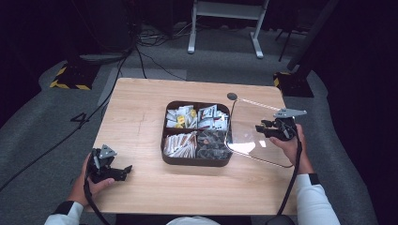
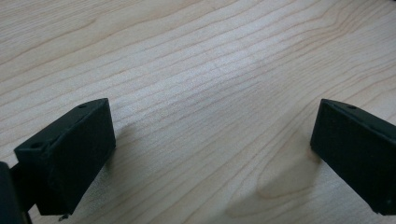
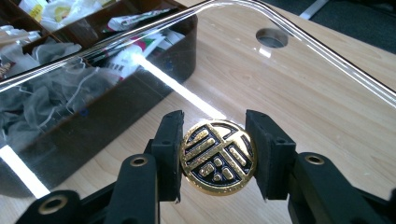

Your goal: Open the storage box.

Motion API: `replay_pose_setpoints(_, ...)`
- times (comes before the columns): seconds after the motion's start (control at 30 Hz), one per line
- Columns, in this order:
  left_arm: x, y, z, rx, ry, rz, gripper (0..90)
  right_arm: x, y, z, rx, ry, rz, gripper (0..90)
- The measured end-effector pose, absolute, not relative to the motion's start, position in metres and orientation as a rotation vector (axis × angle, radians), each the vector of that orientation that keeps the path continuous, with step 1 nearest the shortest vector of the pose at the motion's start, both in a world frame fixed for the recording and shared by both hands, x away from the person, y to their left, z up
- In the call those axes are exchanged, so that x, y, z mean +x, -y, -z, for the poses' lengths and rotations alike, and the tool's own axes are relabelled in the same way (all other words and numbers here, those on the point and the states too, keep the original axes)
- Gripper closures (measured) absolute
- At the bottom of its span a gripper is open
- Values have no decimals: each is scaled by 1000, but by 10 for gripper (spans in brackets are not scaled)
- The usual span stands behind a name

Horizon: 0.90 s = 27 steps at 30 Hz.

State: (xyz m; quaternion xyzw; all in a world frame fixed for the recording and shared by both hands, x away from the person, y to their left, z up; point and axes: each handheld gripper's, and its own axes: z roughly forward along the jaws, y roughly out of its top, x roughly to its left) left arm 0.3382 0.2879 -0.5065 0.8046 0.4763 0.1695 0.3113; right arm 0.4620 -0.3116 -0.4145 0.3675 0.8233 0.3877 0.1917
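Looking down from the high view, the right gripper (image 1: 274,130) holds a clear lid (image 1: 256,136) tilted beside the right wall of the brown divided box (image 1: 197,161), its far edge raised and its near edge low on the table (image 1: 141,108). The box stands uncovered at the table's middle, with sachets in its compartments. The left gripper (image 1: 123,172) rests on the table near the front left corner, well apart from the box, probably parked while one gripper handles the lid.

In the left gripper view, the jaws stand spread wide over bare wood grain (image 2: 201,93) with nothing between them.

In the right gripper view, the right gripper (image 3: 215,156) pinches the lid's round gold-and-black knob (image 3: 217,157) from both sides. This grip is too small to read from above. The knob is the lid's only graspable feature, which explains the hold. Through the transparent panel (image 3: 289,93), the box wall (image 3: 121,98) and tea bags (image 3: 42,93) are visible.
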Motion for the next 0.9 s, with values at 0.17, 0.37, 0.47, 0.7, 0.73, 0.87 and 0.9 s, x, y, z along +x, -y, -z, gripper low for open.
replay_pose_setpoints(0.17, 338, -288, 507, 2124, -1257, -448, 2, 460, 322, 420, 1057, -2308, -1075, 594)
replay_pose_setpoints(0.37, 338, -288, 507, 2124, -1258, -448, 2, 459, 328, 425, 1072, -2304, -1067, 594)
replay_pose_setpoints(0.47, 338, -288, 507, 2124, -1257, -448, 2, 459, 334, 430, 1091, -2305, -1054, 594)
replay_pose_setpoints(0.7, 338, -288, 507, 2124, -1257, -448, 2, 458, 346, 439, 1133, -2299, -1053, 594)
replay_pose_setpoints(0.73, 338, -288, 507, 2124, -1258, -448, 2, 458, 347, 440, 1135, -2297, -1048, 594)
replay_pose_setpoints(0.87, 338, -288, 507, 2123, -1258, -448, 2, 458, 351, 444, 1143, -2300, -1035, 594)
replay_pose_setpoints(0.9, 338, -288, 507, 2123, -1258, -448, 2, 457, 352, 445, 1148, -2302, -1034, 594)
